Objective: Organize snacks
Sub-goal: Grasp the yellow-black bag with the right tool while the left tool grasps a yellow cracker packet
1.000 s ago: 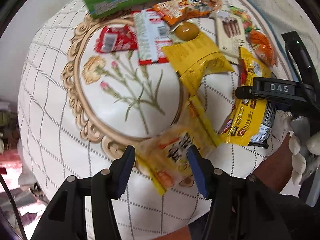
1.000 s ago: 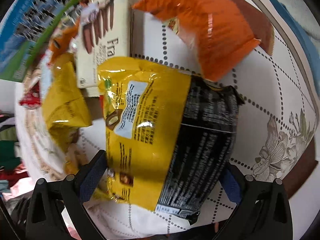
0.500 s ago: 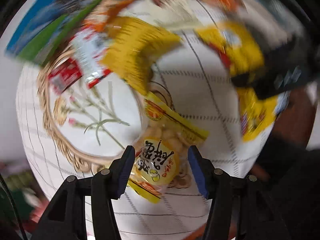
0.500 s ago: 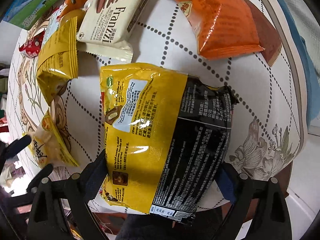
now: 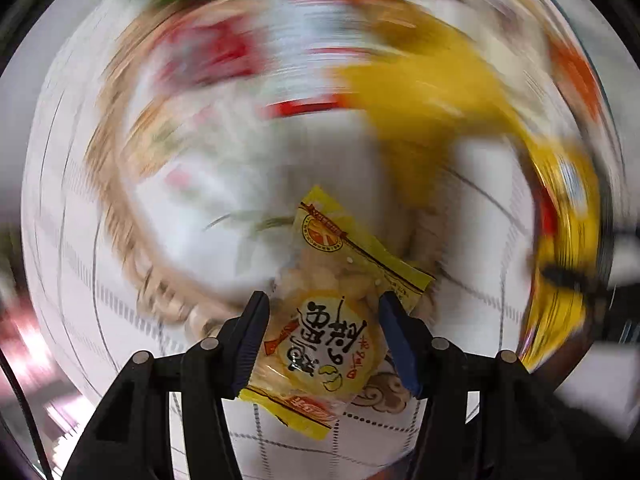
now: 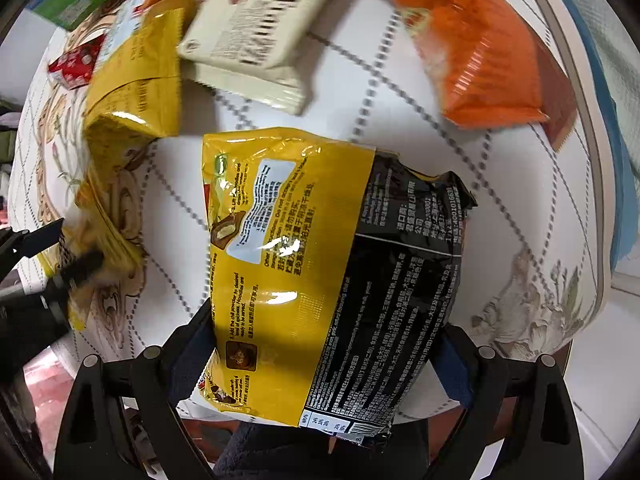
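Left gripper (image 5: 322,336) grips small yellow packet (image 5: 340,320) with Chinese characters, jaws just widened slightly. Right gripper (image 6: 320,356) clamps wide yellow-black noodle bag (image 6: 336,280), English-Chinese cooking directions, above table (image 6: 500,184).

My left view smears into rotational blur beyond my fingers; only the yellow snack packet (image 5: 328,320) between them stays sharp. My right view is bright and mostly crisp, with white glare on the yellow-and-black noodle bag (image 6: 336,280). Fisheye bends both edges dark.
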`<state>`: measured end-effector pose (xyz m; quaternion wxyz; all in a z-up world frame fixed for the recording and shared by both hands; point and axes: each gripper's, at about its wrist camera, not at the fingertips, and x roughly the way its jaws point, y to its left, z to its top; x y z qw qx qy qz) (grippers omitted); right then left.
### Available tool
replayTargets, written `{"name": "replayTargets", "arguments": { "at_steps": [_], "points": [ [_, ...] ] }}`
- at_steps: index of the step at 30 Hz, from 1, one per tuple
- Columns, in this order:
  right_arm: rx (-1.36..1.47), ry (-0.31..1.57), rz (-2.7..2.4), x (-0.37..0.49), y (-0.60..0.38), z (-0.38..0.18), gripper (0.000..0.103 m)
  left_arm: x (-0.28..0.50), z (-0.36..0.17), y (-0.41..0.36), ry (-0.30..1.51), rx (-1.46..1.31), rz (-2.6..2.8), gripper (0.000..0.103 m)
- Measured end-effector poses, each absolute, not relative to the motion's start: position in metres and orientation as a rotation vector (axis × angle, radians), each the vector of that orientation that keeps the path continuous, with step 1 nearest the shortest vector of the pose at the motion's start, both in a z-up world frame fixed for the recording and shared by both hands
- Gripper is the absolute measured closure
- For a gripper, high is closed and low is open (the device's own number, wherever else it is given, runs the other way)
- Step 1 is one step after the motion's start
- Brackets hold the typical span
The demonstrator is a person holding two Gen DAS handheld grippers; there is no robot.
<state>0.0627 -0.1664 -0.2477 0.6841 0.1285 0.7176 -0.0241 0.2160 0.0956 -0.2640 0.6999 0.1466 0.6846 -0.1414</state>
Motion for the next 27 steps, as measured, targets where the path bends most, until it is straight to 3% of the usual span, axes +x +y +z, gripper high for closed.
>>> {"name": "replayTargets", "arguments": {
  "at_steps": [4, 7, 8, 9, 12, 16, 18, 24, 27],
  "points": [
    [0.26, 1.608, -0.005, 0.067, -0.147, -0.247, 0.007, 0.224, -0.232, 0.136, 1.51, 0.093, -0.382, 0.049],
    [0.266, 1.622, 0.023, 0.063, -0.138, -0.252, 0.007, 0.205, -0.211, 0.124, 1.454, 0.289, -0.447, 0.047],
    [0.263, 1.625, 0.027, 0.063, -0.136, -0.252, 0.007, 0.204, -0.209, 0.119, 1.442, 0.361, -0.469, 0.036],
    [0.254, 1.625, 0.03, 0.061, -0.133, -0.255, 0.007, 0.198, -0.212, 0.108, 1.438, 0.448, -0.49, 0.034],
    [0.231, 1.63, 0.033, 0.06, -0.133, -0.262, 0.006, 0.18, -0.245, 0.073, 1.437, 0.735, -0.516, 0.034],
    [0.181, 1.638, 0.048, 0.066, -0.125, -0.262, 0.007, 0.189, -0.287, 0.055, 1.468, 0.877, -0.463, 0.035],
    [0.132, 1.634, 0.062, 0.07, -0.115, -0.256, 0.007, 0.206, -0.289, 0.065, 1.495, 0.769, -0.422, 0.044],
    [0.005, 1.551, 0.122, 0.061, -0.082, -0.247, 0.007, 0.214, -0.301, 0.143, 1.677, 0.069, -0.171, 0.045],
    [0.017, 1.549, 0.122, 0.052, -0.079, -0.248, 0.006, 0.21, -0.306, 0.16, 1.681, -0.091, -0.132, 0.044]
  ]
}}
